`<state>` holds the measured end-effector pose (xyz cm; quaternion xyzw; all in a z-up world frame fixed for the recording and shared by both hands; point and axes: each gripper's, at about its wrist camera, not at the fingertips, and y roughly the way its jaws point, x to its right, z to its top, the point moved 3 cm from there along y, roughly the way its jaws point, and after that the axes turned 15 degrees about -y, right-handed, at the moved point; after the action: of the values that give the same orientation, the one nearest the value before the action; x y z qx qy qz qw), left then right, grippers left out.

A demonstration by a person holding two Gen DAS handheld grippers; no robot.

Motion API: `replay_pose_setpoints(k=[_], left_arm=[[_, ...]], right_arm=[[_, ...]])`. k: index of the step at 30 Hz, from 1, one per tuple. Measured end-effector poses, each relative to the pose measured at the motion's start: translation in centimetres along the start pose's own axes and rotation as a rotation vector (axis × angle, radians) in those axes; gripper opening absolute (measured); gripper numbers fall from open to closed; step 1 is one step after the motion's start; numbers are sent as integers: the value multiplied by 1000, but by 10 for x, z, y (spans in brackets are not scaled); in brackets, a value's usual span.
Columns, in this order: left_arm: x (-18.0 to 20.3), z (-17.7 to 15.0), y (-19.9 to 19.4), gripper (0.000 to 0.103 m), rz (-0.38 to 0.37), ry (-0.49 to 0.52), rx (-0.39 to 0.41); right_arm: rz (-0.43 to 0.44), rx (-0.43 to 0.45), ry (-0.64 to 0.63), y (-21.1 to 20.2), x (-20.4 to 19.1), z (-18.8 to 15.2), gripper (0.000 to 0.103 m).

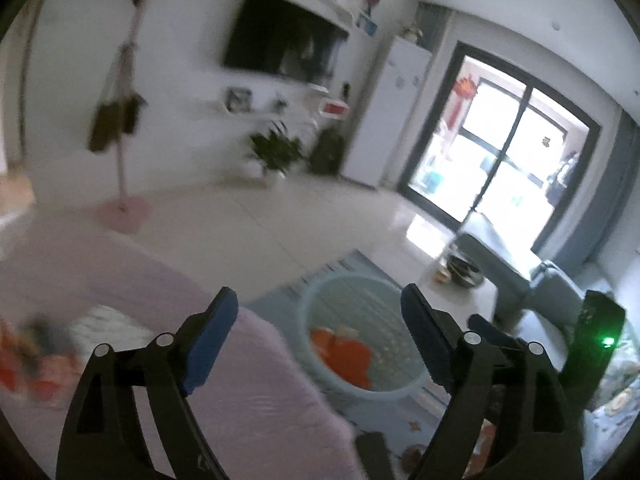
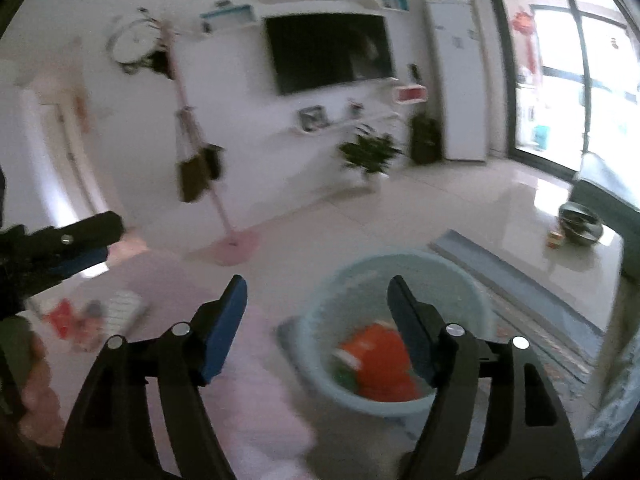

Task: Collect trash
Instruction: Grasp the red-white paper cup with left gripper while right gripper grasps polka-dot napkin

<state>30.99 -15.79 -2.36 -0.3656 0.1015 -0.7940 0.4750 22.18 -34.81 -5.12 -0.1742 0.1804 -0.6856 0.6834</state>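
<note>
A living room is shown, blurred by motion, with a pale tiled floor, a dark television mounted on the white wall and a glass balcony door at the right. A pink-covered surface, too blurred for its kind to be told, fills the lower left of both views. On it, toward the left, a scatter of red and white items is seen, which cannot be identified more closely. Beside the pink surface, on a blue patterned rug, a pale blue round basket is stood. Inside it orange trash is lying, with something green beside it in the right wrist view.

The left hand-held gripper is held with its blue-padded fingers spread wide. Nothing is gripped and nothing is touched; the basket and the orange trash are only seen through the gap, well below. The right hand-held gripper is likewise spread wide and empty, with its right finger seen in front of the basket's contents without contact. In the right wrist view the left hand-held gripper is seen again at the left edge, above the pink surface, beside part of a person's hand. In the left wrist view part of the right hand-held gripper, with a green light lit on its body, is seen at the lower right
</note>
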Motion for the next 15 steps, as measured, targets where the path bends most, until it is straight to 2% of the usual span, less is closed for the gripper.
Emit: replay_pose_setpoints(k=[3,6,8,12,15], left_arm=[[-15,15,-34,83,57,9,62],[-42,28,-67,87,147,-4,133],[-69,35,-87,90,234,-24,169],[-122,46,-106,93,390,-100,173],[-159,50,-105,93,426,-173,138]], right_arm=[[63,49,-48,-13,-42,15,80],[110,78,-106,-18,-82,26,86],[147,82,-132,-14,-110,30,88],[211,74,-179,3,-157,29,90],[232,57,-230,19,-184,23,90]])
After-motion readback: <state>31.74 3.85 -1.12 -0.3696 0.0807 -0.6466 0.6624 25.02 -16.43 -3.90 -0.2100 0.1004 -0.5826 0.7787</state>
